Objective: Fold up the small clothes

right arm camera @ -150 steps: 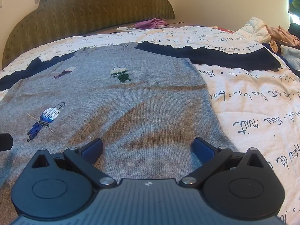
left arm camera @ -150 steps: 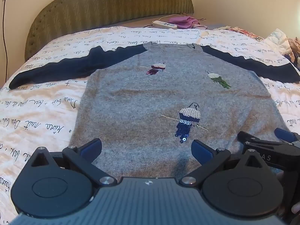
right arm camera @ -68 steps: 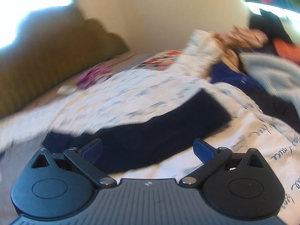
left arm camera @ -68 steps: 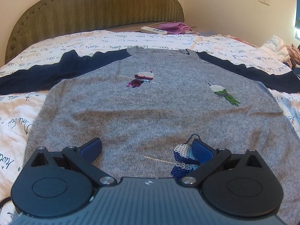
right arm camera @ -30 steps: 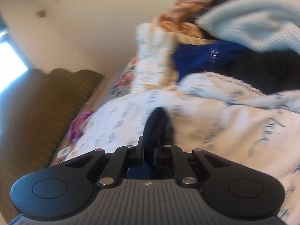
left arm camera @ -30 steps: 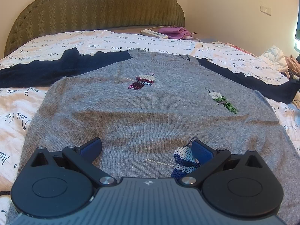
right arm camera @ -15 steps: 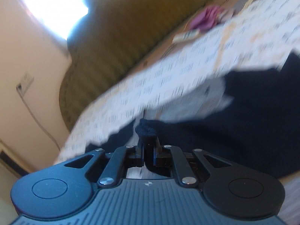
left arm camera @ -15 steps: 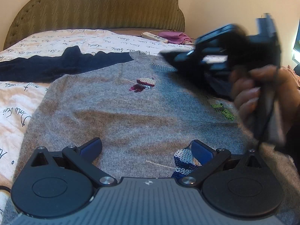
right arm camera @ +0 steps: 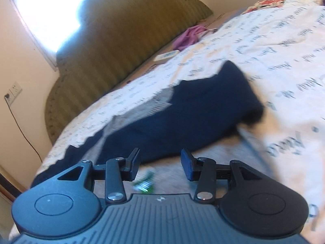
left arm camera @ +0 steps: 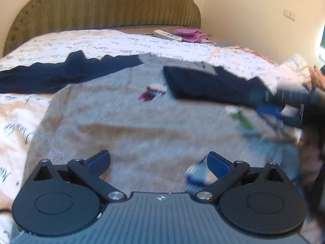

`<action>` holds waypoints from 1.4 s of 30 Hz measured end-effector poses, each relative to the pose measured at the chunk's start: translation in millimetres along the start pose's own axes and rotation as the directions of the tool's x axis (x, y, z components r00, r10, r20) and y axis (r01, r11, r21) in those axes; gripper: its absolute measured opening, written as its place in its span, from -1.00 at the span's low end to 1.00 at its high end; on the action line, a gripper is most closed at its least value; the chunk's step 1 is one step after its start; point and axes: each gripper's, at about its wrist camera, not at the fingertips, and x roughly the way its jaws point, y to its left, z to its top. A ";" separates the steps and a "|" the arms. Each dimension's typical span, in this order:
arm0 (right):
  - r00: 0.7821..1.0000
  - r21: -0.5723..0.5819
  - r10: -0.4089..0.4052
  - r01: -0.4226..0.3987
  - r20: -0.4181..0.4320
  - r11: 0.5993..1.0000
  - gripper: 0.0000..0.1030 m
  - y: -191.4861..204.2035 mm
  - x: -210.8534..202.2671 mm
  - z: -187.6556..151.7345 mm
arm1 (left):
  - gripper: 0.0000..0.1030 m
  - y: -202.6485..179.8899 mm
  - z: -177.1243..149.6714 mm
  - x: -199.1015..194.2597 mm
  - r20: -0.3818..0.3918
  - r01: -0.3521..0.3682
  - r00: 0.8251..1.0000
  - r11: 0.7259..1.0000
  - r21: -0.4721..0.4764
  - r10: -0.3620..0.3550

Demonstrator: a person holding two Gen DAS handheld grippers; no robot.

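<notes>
With the right navy sleeve point(right arm camera: 182, 118) now lying folded inward across the chest of the grey sweater point(left arm camera: 132, 122), our right claw point(right arm camera: 160, 163) sits just at that sleeve's near edge, jaws opening and nothing between the pads. The sleeve's long axis runs slantwise away from this claw, from cuff end toward the shoulder at the bed's far right. Our left claw point(left arm camera: 158, 160) hangs low over the sweater's hem, spread wide and gripping nothing, one blue pad just beside the sequin bird point(left arm camera: 195, 174).

What the coming fold turns on, we judge, is the other sleeve point(left arm camera: 61, 71): it stretches out flat to the left over the lettered bedspread point(left arm camera: 81, 42), its length pointing away from the body, and the left claw is plainly the nearer of the two. Blur makes its cuff hard to place. Nothing lies between claw and sleeve; the remote point(left arm camera: 167, 35) and purple cloth point(left arm camera: 191, 35) sit well apart by the headboard point(left arm camera: 105, 6).
</notes>
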 end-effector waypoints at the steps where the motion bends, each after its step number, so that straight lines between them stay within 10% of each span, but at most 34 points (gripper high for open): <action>1: 1.000 0.000 -0.013 0.013 0.002 1.000 -0.21 -7.5 -0.6 -4.6 | 0.99 1.7 11.4 1.1 -0.005 0.044 0.999 0.998 -0.035 -0.044; 7: 0.998 0.084 0.046 -0.049 0.034 0.995 -0.10 -26.2 -0.3 -9.8 | 0.97 19.9 88.5 49.7 -0.028 0.261 0.959 0.917 -0.303 -0.282; 14: 0.996 0.089 0.080 -0.083 0.040 0.993 0.01 -25.7 2.7 -9.5 | 0.53 26.4 108.1 118.3 -0.131 0.152 0.968 0.914 -0.377 -0.215; 16: 0.996 0.093 0.084 -0.088 0.041 0.992 0.01 -26.3 3.2 -9.3 | 0.03 17.2 110.5 117.2 -0.133 0.131 0.974 0.936 -0.327 -0.183; 18: 0.995 0.096 0.087 -0.091 0.043 0.991 0.02 -26.6 3.4 -9.5 | -0.90 10.7 110.5 120.4 -0.169 0.105 0.973 0.950 -0.295 -0.160; 29: 0.996 0.091 0.084 -0.088 0.042 0.992 0.02 -27.3 2.4 -10.4 | -0.93 18.3 119.1 65.0 0.010 0.033 0.999 0.990 -0.139 -0.031; 38: 0.997 0.077 0.074 -0.077 0.036 0.994 0.02 -24.9 3.2 -10.1 | -0.92 73.4 93.7 62.2 -0.079 -0.112 0.992 0.983 -0.145 0.102; 42: 0.998 0.059 0.061 -0.062 0.025 0.996 0.02 -21.3 3.7 -8.8 | -0.45 57.6 85.1 65.6 -0.057 -0.202 0.978 0.979 -0.025 0.200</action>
